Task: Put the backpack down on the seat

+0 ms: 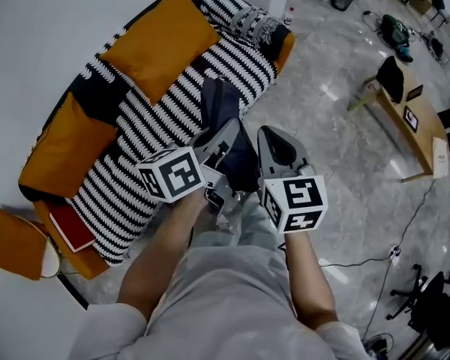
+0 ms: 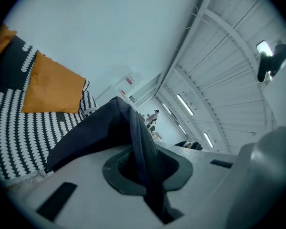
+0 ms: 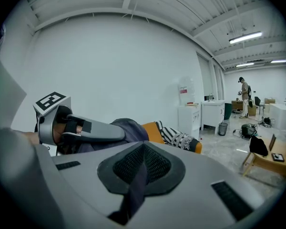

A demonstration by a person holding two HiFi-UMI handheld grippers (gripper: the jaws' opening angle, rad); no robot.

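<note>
The striped sofa with its orange cushions fills the left; the left gripper is clamped nearly shut on a dark strap of the navy backpack; the bag hangs between both tools by the seat's front edge, its lower part hidden behind them, so whether it touches the seat cannot be made out; the right gripper likewise pinches a second strap, only a thin strip of it showing between the pads; a wooden table stands at the right.
</note>
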